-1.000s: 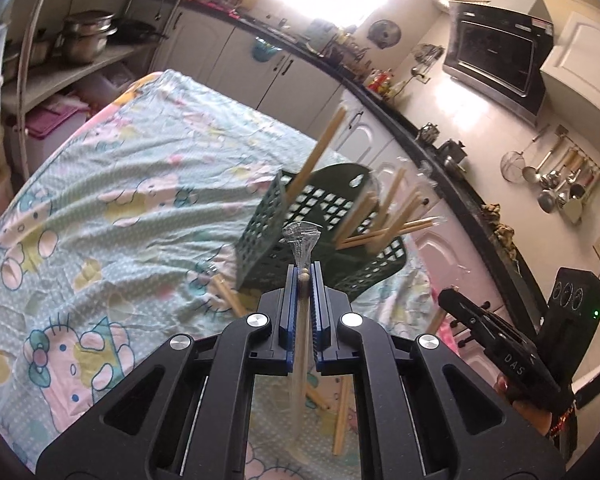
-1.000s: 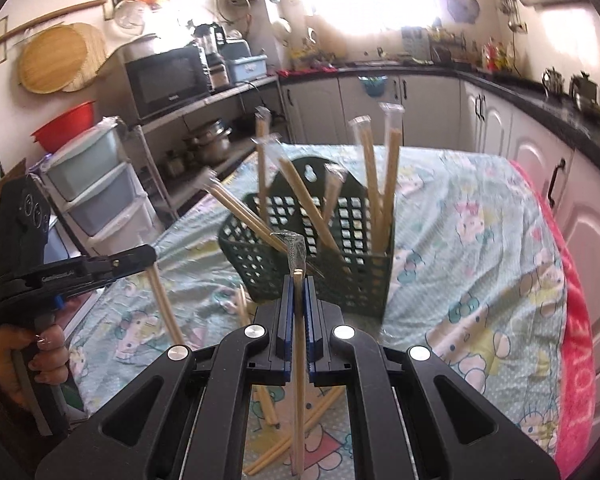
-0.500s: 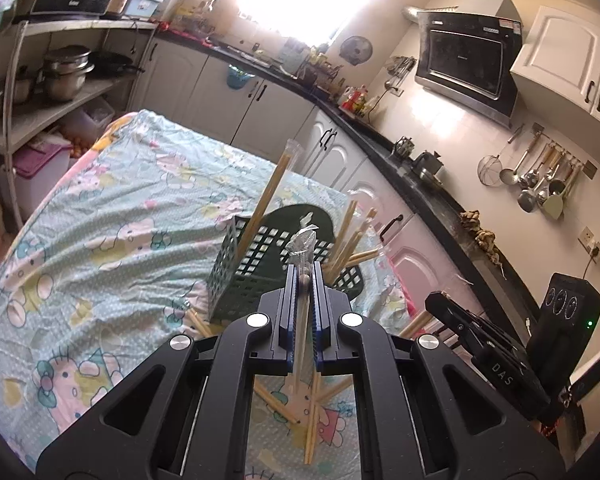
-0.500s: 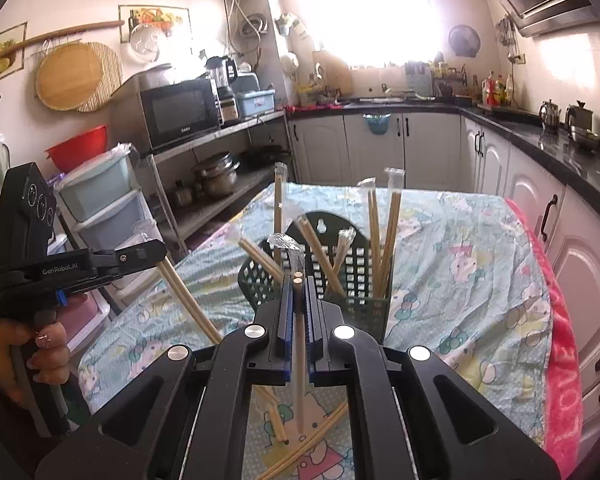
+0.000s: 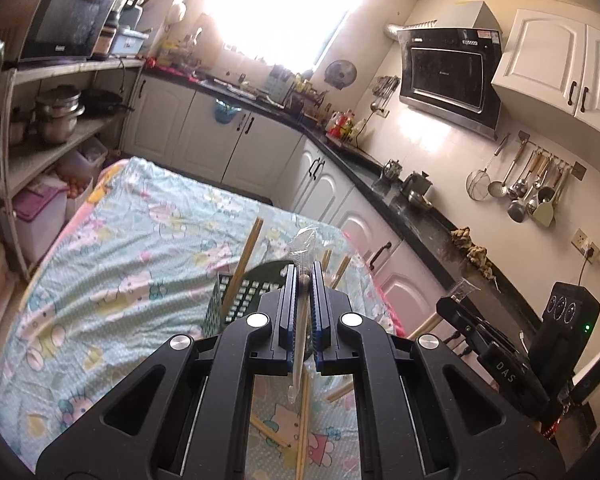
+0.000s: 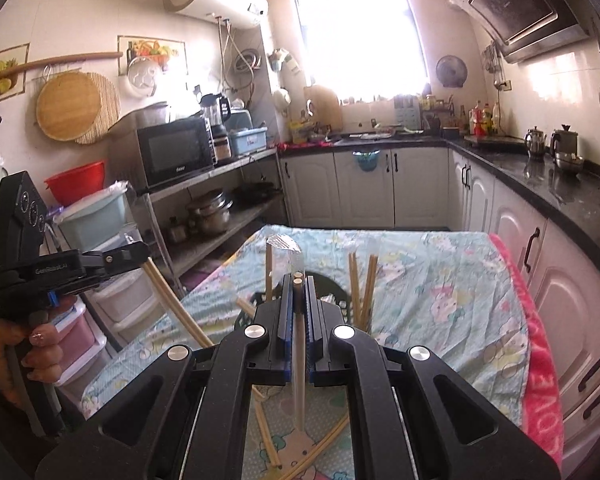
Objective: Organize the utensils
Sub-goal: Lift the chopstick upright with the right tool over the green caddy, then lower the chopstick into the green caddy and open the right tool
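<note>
**Grippers clamped on wrapped chopsticks above the bench**

Left gripper (image 5: pixel 303 280) is clenched on a pair of chopsticks in a clear wrapper (image 5: pixel 300 344); the sticks run upright between the blue pads, and the wrapper's crinkled end stands above the fingertips. Right gripper (image 6: pixel 298 280) is likewise clenched on a second wrapped pair (image 6: pixel 299 356), its two round stick ends showing at the top of the jaws and the lower length hanging below them.

Dark green perforated basket (image 5: pixel 240 296) stands on the bench (image 5: pixel 132 248), which carries a pale cartoon-print cloth. Several chopsticks (image 6: pixel 362 284) lean upright inside the basket. Both held pairs are in the air on the near side of the basket, clear of the cloth.

Loose chopsticks (image 6: pixel 266 436) lie flat on the cloth below the grippers, some crossing one another.

A hand (image 6: pixel 24 348) grips the left tool's handle, seen at the edge of the right wrist view.
</note>
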Tool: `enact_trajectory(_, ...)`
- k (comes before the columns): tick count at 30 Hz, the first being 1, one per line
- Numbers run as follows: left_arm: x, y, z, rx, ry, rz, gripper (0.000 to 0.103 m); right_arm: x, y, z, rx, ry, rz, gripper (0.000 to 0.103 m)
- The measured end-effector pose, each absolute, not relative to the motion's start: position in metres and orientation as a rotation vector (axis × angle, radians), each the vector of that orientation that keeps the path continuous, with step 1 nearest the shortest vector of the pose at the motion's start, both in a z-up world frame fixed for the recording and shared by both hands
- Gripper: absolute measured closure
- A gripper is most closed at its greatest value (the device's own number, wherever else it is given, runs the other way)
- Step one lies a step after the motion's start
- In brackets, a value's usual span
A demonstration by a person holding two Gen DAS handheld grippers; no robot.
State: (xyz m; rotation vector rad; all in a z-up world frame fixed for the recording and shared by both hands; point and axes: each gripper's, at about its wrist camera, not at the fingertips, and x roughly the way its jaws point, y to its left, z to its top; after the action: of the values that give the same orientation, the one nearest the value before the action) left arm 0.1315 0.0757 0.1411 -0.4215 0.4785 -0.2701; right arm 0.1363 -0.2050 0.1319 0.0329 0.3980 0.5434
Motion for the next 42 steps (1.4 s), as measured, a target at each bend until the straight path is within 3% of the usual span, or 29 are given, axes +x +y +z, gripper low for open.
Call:
enact_trajectory(25,0.158,0.082,0.251,-0.317,0.302,-0.202,0.100,0.176,-0.233,0.223,0.073,0.225,0.481,0.098)
enact_trajectory(42,0.211,0.074,0.224,-0.255,0.339,-0.170,0.100,0.222,-0.216,0.214,0.083,0.249,0.485,0.098)
